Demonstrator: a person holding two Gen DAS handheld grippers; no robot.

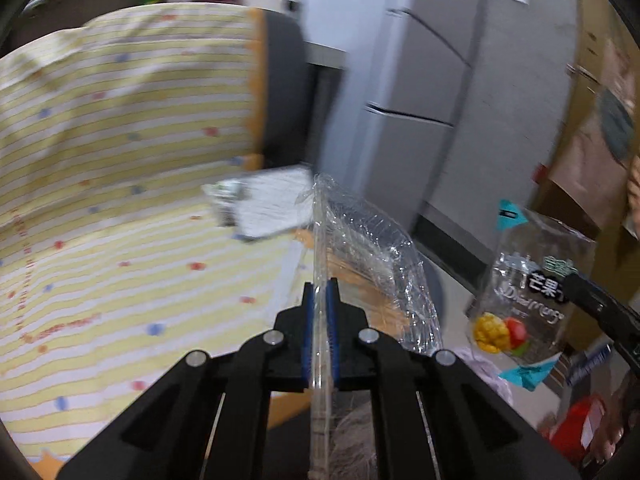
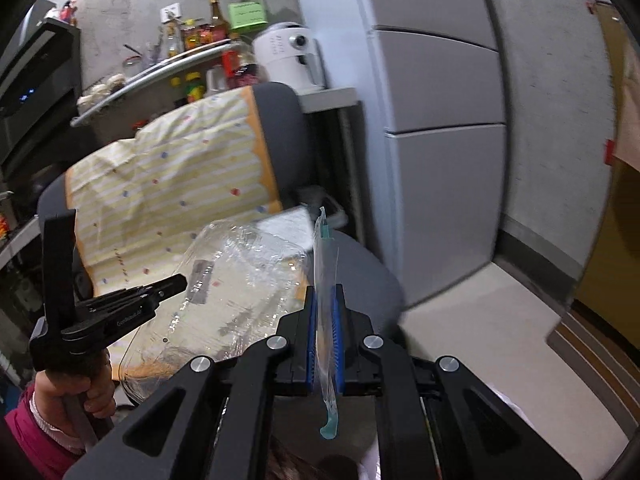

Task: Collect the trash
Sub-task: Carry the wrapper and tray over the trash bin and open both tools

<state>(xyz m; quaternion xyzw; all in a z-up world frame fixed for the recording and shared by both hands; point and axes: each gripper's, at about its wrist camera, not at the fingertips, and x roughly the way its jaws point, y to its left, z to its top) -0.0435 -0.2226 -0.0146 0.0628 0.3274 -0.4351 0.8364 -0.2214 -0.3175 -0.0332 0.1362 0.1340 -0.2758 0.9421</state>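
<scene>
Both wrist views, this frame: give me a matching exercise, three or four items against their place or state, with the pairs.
Items:
1. clear plastic bag
2. mango snack bag
3. white wrapper
4. striped cloth

Places or states:
A. lying on the chair seat
B. draped over the chair
C. pinched in the left gripper
D. pinched in the right gripper

Pairs: 1-C, 2-D, 3-A, 4-B
</scene>
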